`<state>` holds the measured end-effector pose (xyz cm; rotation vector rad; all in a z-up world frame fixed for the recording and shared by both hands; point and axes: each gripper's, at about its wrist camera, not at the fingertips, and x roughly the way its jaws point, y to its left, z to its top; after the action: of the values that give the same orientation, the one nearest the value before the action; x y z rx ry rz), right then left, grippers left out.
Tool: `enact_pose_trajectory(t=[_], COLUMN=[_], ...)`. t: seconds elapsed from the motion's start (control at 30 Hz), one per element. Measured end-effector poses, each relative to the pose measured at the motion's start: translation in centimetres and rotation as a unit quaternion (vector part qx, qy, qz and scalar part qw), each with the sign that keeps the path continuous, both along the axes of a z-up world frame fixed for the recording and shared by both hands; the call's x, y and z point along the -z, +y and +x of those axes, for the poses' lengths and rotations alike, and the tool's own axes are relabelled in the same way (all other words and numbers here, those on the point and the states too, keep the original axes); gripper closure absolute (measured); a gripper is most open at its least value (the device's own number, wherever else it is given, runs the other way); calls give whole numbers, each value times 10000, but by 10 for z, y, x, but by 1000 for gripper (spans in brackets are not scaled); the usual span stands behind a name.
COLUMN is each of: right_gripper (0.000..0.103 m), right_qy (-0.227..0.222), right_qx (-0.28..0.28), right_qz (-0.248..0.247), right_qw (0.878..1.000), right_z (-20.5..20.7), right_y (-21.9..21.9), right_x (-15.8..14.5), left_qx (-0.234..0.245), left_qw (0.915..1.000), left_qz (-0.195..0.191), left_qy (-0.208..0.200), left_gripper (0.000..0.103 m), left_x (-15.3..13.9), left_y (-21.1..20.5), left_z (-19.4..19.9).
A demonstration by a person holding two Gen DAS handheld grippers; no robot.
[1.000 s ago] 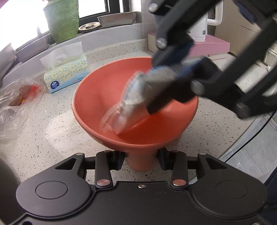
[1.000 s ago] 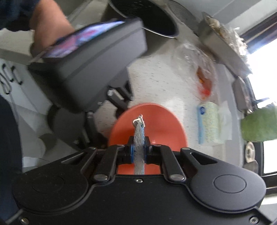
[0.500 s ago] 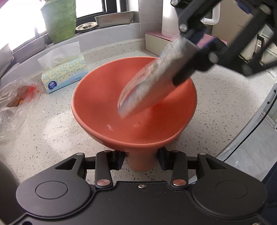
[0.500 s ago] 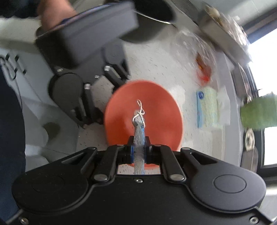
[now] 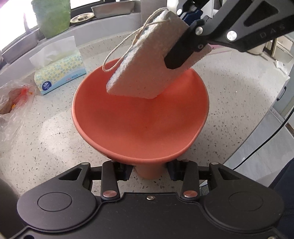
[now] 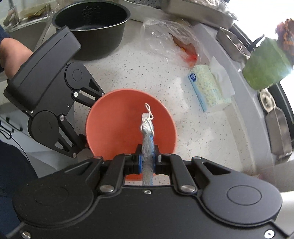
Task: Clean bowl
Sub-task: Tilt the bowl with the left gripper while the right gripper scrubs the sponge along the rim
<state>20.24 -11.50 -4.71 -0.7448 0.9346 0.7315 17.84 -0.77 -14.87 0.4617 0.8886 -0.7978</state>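
Sponge (image 5: 147, 60) is lifting clear of the bowl (image 5: 139, 117) now, right tongs (image 6: 146, 161) clamping it above. Left tongs (image 5: 149, 170) are gripping the bowl's foot, standing on the bench (image 5: 46, 139).

Bright daylight pours in from the window (image 6: 261, 16), which is blown out to white glare. The speckled bench (image 5: 46, 132) is evenly lit, with soft shadows. Fisheye bending curves the edges; far corners look slightly soft.
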Motion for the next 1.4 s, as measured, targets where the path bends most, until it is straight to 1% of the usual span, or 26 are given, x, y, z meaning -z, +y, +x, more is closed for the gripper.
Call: enact_pose_trajectory(t=[0.2,0.37,0.53,0.7,0.77,0.9,1.0,1.1,1.23,1.33,1.4], right_gripper=[92,92,92,92,92,89,90,90,92,92,92], right_qy=[169,223,339,490,518,742,734,851,949,883,814], right_qx=[400,441,499,740,719,441,314,271,264,385,539], right_qz=[252,310,404,731,838,1168,1186,1180,936,662,633], right_qw=[9987,9983,9974,9934,9925,9894,9897,9890,9907,9932,9932], right_z=[11,11,11,21,23,18,12,8,3,1,3], right_y=[-11,-13,-15,-11,-6,5,9,5,-3,-16,-24], right_x=[-8,-9,-5,0,1,6,5,1,-2,-2,-5], left_qx=[-23,-44,-68,-79,-83,-97,-99,-100,-82,-78,-78], left_qw=[9994,9981,9968,9962,9959,9955,9951,9945,9939,9937,9935], left_qz=[213,380,517,584,614,643,678,711,762,781,797], left_qy=[270,483,599,636,654,687,715,760,794,799,805], left_gripper=[65,65,65,65,65,65,65,65,65,66,66], left_x=[-3,-5,-5,-6,-6,-6,-6,-7,-7,-7,-8], left_y=[-3,-5,-8,-12,-13,-14,-14,-15,-16,-16,-16], left_z=[8,15,19,20,21,22,23,25,26,26,26])
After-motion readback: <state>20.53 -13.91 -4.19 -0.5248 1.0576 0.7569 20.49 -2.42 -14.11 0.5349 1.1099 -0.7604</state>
